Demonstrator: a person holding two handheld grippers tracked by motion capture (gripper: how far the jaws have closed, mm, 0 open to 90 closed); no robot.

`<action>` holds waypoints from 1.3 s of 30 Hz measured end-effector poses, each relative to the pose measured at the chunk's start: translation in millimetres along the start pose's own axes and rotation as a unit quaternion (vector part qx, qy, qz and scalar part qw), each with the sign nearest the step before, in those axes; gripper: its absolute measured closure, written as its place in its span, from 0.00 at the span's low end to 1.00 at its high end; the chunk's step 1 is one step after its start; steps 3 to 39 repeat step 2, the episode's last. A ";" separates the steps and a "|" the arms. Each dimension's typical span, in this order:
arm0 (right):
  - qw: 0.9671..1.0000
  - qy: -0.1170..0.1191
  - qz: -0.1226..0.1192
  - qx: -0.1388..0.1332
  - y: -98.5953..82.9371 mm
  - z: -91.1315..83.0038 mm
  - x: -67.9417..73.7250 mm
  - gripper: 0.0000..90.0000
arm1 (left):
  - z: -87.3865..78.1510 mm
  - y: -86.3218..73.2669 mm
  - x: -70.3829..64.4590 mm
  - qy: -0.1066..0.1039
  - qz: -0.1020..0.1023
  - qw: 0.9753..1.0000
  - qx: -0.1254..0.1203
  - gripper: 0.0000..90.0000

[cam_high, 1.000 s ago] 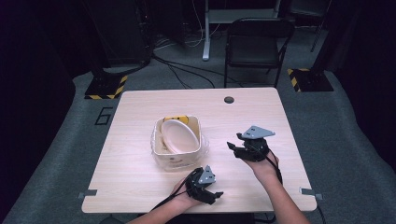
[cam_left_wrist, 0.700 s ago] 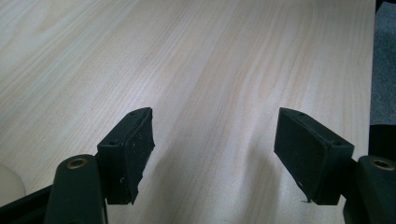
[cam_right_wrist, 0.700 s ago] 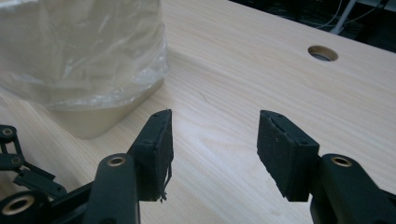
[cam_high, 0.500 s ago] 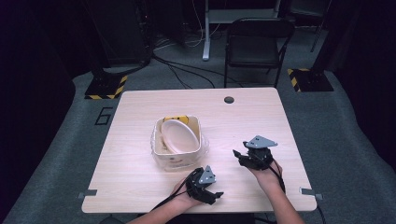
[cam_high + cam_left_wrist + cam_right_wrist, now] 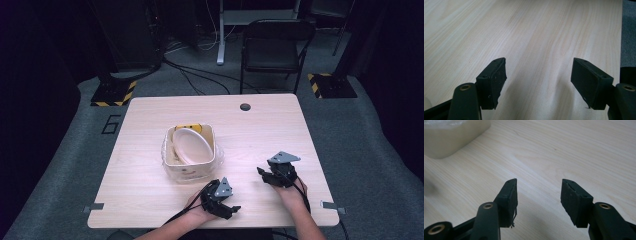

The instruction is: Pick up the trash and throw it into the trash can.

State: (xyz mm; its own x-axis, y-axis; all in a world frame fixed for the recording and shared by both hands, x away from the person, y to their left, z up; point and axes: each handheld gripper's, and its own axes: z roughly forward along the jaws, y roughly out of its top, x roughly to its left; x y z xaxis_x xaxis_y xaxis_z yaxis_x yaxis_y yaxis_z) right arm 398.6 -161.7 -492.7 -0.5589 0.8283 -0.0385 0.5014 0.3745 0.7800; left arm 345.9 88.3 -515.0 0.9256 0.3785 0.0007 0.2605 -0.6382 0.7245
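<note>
Tub [image 5: 191,150] with plate [image 5: 192,145], right tongs [image 5: 263,174] near, table [image 5: 150,120] bare between

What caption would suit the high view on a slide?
Two hand-held grippers, left and right, rest open near a tub of plates on a table.

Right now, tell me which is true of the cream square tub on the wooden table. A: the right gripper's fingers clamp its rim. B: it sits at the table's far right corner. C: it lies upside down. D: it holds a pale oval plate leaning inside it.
D: in the high view a pale oval plate leans inside the cream square tub, which stands upright mid-table, apart from both grippers.
</note>
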 end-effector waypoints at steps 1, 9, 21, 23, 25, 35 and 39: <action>1.000 -0.004 0.000 0.006 -1.1 0.8 -0.8 0.52 | 0.2 0.6 0.2 -0.001 0.004 1.000 0.001 0.31; 1.000 -0.005 -0.002 0.007 -1.0 0.6 -1.3 0.52 | 0.7 1.2 -0.7 -0.004 0.002 1.000 0.000 0.31; 1.000 -0.005 -0.002 0.007 -1.0 0.6 -1.3 0.52 | 0.7 1.2 -0.7 -0.004 0.002 1.000 0.000 0.31; 1.000 -0.005 -0.002 0.007 -1.0 0.6 -1.3 0.52 | 0.7 1.2 -0.7 -0.004 0.002 1.000 0.000 0.31; 1.000 -0.005 -0.002 0.007 -1.0 0.6 -1.3 0.52 | 0.7 1.2 -0.7 -0.004 0.002 1.000 0.000 0.31; 1.000 -0.005 -0.002 0.007 -1.0 0.6 -1.3 0.52 | 0.7 1.2 -0.7 -0.004 0.002 1.000 0.000 0.31; 1.000 -0.005 -0.002 0.007 -1.0 0.6 -1.3 0.52 | 0.7 1.2 -0.7 -0.004 0.002 1.000 0.000 0.31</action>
